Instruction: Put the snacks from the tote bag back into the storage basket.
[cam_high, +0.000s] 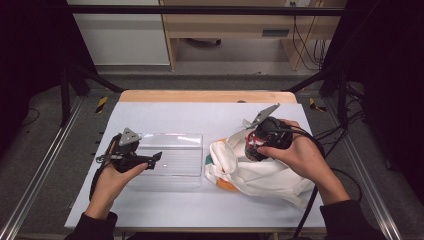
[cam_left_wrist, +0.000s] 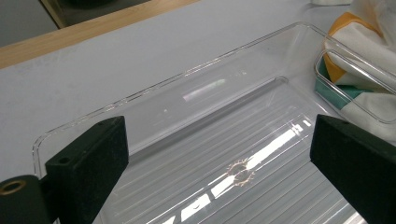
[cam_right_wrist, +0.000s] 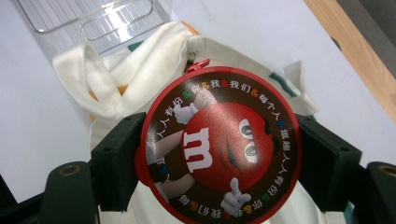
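Right gripper (cam_right_wrist: 219, 154) clamps the round red tin (cam_right_wrist: 219, 147) by its rim above the cloth bag (cam_high: 260, 172); left gripper (cam_left_wrist: 219, 163) gapes over the clear tray (cam_left_wrist: 154, 93). Risk: smooth tin slipping out.

Round tin (cam_right_wrist: 219, 144): showing a red lid, dark brown band around the rim, a red cartoon candy figure with a white "m", white gloves, and multicoloured characters circling it. Cloth bag (cam_high: 260, 172): showing cream-white with orange and teal patches. Tray (cam_high: 172, 155): clear, ribbed floor catching white glare. Desk (cam_high: 200, 117): showing pale grey-white, light wood edge. Both hand-held gripper jaws showing black.
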